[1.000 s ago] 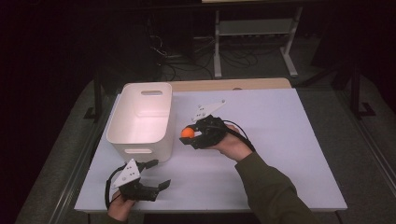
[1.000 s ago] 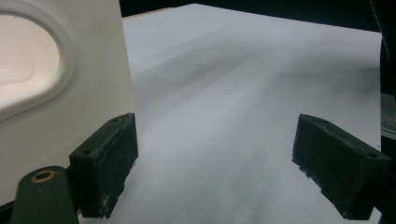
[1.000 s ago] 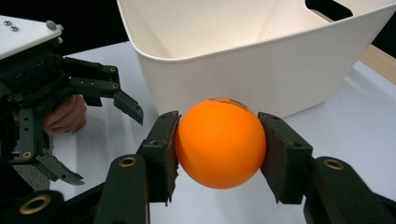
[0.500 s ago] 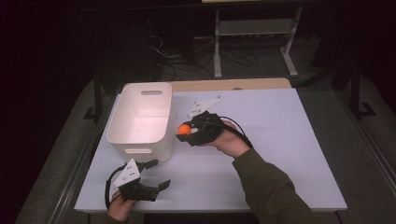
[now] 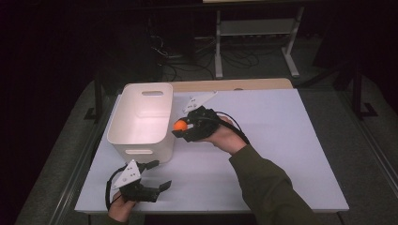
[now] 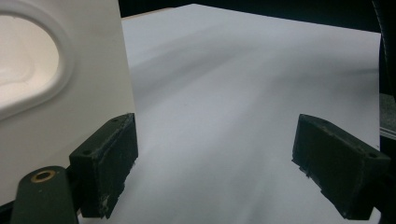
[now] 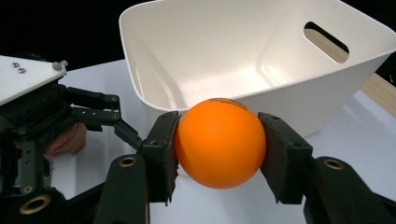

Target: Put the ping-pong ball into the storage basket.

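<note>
My right gripper [image 5: 180, 127] is shut on an orange ball [image 5: 179, 125], held just off the right rim of a white plastic bin [image 5: 141, 119]. In the right gripper view the ball [image 7: 218, 143] sits pressed between both pads, with the bin [image 7: 243, 56] open and bare right behind it. The left gripper [image 5: 157, 176] rests near the table's front left corner, its jaws wide apart with nothing between them. In the left gripper view its pads [image 6: 105, 163] stand next to the bin's front wall [image 6: 60, 93].
The bin stands on a white table top [image 5: 281, 140] whose right half is bare. A wooden strip [image 5: 234, 85] runs along the far edge. A metal rack [image 5: 256, 28] and cables stand on the dark floor beyond.
The right gripper has carried the ball a little left and up, closer to the bin's rim. The left gripper has stayed where it was.
</note>
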A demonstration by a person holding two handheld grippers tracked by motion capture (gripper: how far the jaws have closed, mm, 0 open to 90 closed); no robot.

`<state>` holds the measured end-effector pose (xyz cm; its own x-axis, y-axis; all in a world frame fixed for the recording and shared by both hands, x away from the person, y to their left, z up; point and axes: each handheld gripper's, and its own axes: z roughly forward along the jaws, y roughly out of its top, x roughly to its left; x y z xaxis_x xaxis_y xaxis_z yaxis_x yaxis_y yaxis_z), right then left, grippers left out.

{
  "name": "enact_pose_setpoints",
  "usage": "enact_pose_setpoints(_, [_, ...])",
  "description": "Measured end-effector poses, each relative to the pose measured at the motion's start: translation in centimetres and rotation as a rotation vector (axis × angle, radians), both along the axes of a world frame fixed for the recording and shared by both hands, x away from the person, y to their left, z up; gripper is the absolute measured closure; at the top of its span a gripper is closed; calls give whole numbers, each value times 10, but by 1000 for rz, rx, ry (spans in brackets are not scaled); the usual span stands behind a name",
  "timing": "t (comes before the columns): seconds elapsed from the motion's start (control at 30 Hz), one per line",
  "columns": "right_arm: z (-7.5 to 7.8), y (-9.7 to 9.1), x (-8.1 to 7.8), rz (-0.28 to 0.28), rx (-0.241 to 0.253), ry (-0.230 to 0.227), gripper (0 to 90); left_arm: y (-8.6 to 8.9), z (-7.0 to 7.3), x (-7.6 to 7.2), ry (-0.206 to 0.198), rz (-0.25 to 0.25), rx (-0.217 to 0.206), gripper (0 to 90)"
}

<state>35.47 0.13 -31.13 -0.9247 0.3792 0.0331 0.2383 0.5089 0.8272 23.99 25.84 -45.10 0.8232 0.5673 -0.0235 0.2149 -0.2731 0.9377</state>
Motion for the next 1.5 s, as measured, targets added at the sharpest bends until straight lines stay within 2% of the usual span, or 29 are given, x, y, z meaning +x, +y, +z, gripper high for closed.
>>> enact_pose_setpoints(0.53, [11,17,5,18,-7,-9,497,0,0,0,-1,-2,1,141])
enact_pose_setpoints(1.5, [17,58,20,46,-22,-5,497,0,0,0,-2,-5,4,140])
